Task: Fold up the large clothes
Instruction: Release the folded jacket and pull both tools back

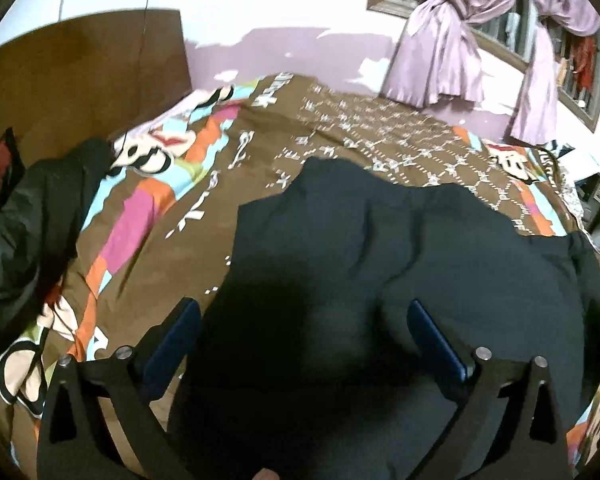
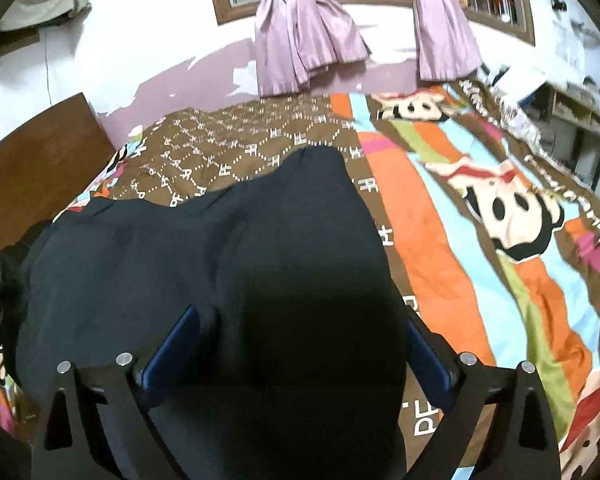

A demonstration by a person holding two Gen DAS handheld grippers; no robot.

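A large dark navy garment (image 1: 400, 248) lies spread on the patterned bedspread (image 1: 220, 168); it also shows in the right wrist view (image 2: 220, 240). My left gripper (image 1: 304, 320) is open, its blue-padded fingers (image 1: 432, 336) wide apart just above the garment's near left part. My right gripper (image 2: 300, 328) is open too, its fingers (image 2: 172, 344) straddling the garment's near right edge, over the bedspread (image 2: 460, 240). Neither holds cloth. The garment's near edge is hidden under the grippers.
A heap of dark clothes (image 1: 40, 216) lies at the bed's left side by the brown headboard (image 1: 80, 72). Purple curtains (image 2: 308, 28) hang on the far wall. Shelves (image 2: 576, 120) stand past the bed's right side.
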